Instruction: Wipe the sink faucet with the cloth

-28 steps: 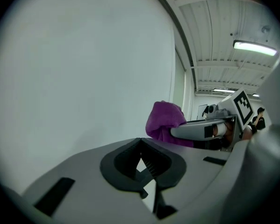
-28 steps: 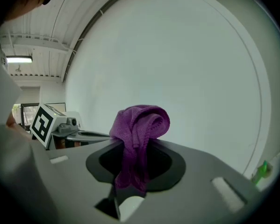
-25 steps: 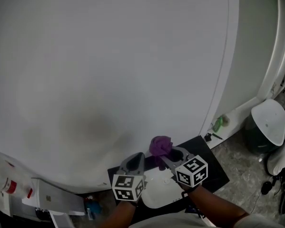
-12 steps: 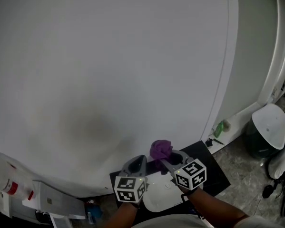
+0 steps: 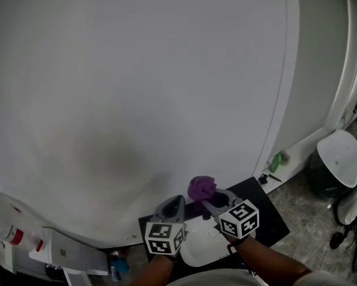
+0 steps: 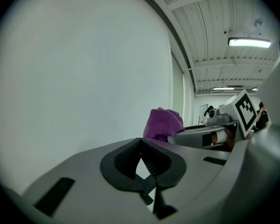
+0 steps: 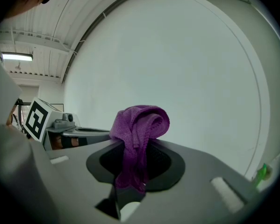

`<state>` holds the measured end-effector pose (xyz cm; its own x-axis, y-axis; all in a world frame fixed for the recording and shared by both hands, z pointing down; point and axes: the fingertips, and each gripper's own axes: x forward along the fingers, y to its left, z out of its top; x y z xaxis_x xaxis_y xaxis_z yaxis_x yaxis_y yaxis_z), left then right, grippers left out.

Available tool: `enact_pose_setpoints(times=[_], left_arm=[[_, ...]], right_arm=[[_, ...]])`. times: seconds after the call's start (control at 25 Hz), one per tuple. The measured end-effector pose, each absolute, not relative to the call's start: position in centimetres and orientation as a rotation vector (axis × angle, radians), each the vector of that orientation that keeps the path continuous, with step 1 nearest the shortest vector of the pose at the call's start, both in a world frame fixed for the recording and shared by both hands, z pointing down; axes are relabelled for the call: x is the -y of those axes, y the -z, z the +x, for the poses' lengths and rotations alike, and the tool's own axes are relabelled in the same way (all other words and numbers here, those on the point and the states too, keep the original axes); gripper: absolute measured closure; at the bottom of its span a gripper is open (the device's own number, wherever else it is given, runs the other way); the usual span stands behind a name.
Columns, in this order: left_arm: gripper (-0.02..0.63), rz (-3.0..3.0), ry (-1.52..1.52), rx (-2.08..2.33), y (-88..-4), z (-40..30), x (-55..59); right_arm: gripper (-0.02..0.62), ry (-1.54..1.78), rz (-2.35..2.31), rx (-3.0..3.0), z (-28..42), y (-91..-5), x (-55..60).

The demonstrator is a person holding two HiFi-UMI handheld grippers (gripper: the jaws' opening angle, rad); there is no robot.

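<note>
- The right gripper (image 7: 137, 147) is clamped on the purple cloth (image 7: 140, 125). Its two dark padded jaws press in on the fabric from both sides, parted only by the thickness of the cloth.
- The cloth is bunched. A rounded, folded wad stands up above the jaw tips, and a narrower tail hangs down between the pads towards the gripper's body.
- In the head view the cloth (image 5: 201, 187) sits at the tip of the right gripper (image 5: 206, 202), low in the picture. It is held up in the air in front of the plain white wall (image 5: 136, 70), and I cannot tell whether it touches the wall.
- The left gripper (image 6: 140, 141) is closed with nothing in it. Its jaw tips meet at a point, and only a small diamond-shaped gap shows between the ribbed pads behind the tips.
- The left gripper (image 5: 176, 199) is just beside the right one, and both point the same way, towards the wall. From the left gripper view the cloth (image 6: 163, 123) rises just past its closed tips, beside them and not between them.
- Each gripper carries its marker cube, the right one (image 5: 239, 218) and the left one (image 5: 164, 238), nearest the person.
- Below the grippers lies a black surface (image 5: 270, 213) with a pale rounded object (image 5: 199, 248) on it.
- Well off to the right stands a bin with a white lid (image 5: 339, 157). A small green item (image 5: 275, 158) lies at the foot of the wall.
</note>
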<state>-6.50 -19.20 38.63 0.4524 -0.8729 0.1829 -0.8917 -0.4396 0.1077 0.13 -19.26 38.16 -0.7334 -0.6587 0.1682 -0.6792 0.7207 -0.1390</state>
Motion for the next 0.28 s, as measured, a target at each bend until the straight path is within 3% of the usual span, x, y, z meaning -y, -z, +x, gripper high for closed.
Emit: enact_pose_setpoints(times=[0.28], left_arm=[[0.598, 2.488, -0.121, 1.540, -38.40, -6.35, 19.04]], right_arm=[[0.499, -0.341, 1.067, 2.827, 0.08, -38.29, 19.33]])
